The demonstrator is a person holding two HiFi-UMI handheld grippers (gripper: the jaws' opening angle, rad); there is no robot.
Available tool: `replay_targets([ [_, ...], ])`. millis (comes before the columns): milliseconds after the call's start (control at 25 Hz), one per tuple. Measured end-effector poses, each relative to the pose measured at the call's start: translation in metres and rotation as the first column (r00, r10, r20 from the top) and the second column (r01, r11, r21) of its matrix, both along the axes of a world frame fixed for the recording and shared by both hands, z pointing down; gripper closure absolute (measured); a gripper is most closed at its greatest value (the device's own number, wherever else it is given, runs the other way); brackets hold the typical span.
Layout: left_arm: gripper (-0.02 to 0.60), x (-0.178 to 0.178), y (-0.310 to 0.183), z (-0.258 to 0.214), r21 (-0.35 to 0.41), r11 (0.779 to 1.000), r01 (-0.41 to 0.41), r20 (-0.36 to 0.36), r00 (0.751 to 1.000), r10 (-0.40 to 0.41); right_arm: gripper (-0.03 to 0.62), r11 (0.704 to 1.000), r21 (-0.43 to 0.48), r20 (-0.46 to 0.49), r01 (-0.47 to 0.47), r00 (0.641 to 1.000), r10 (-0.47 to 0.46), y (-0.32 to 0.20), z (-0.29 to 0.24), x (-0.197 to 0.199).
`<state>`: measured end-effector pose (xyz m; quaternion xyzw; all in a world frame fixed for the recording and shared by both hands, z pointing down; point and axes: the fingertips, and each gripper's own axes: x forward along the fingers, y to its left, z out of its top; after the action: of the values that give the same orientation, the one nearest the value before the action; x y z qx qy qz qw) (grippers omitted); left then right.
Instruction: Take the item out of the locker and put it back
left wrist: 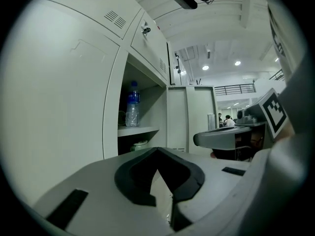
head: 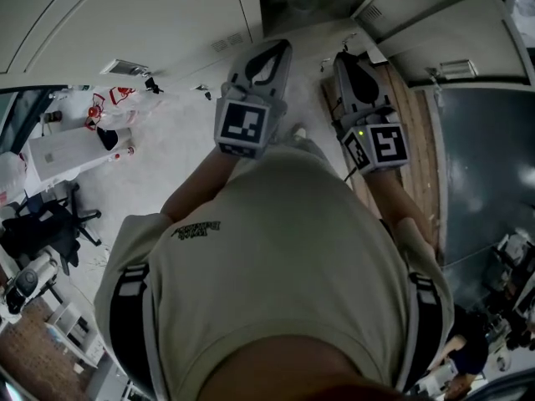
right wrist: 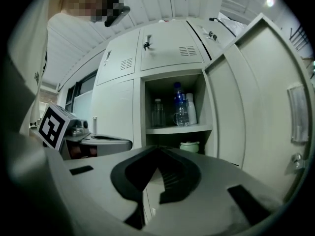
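On the upper shelf (right wrist: pixel 177 129) of the open locker (right wrist: pixel 139 127), far ahead of both tools, a blue-capped bottle (right wrist: pixel 180 107) stands just beside a clear bottle (right wrist: pixel 157 113) on its left and a white bottle (right wrist: pixel 191 108) on its right. A green lidded pot (right wrist: pixel 189 146) sits in the compartment below. Which of these is the item to take out I cannot tell, though the blue-capped bottle looks the likeliest. The left gripper (left wrist: pixel 157 150) and the right gripper (right wrist: pixel 158 149) are both pressed together and empty, held near the person's chest and well apart from the shelf, so nothing has been lifted yet. The main risk, as I judge it, is crowding. A jaw spread wide enough for one bottle could nudge a neighbour and topple it off the shelf edge, and a smooth round bottle pinched off-centre could twist or slip. The door (right wrist: pixel 256 97) hangs open on the right and could catch the right gripper on the way in. On return, a bottle set too near the front lip might tip. Underfoot is a pale floor (head: pixel 184 157), with a wooden strip (head: pixel 414 132) on the right along the lockers and an office chair (head: pixel 50 215) on the left. Ceiling lights (left wrist: pixel 237 63) and seated people (left wrist: pixel 227 120) show far back in the room.
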<state>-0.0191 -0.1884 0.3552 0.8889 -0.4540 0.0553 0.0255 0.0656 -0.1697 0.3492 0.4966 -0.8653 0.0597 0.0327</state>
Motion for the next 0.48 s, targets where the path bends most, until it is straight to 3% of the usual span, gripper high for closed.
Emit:
replay_targets([
  [360, 0.568, 0.002, -0.014, -0.003, 0.014, 0.998, 0.063, 0.005, 0.998, -0.063, 0.588, 0.999, 0.004, -0.018, 0.045, 0.999, -0.045, -0.018, 0.003, 0.009],
  [480, 0.568, -0.001, -0.029, -0.008, 0.036, 0.996, 0.083, 0.007, 0.997, -0.083, 0.528, 0.998, 0.000, -0.025, 0.063, 0.998, -0.063, -0.029, 0.004, 0.007],
])
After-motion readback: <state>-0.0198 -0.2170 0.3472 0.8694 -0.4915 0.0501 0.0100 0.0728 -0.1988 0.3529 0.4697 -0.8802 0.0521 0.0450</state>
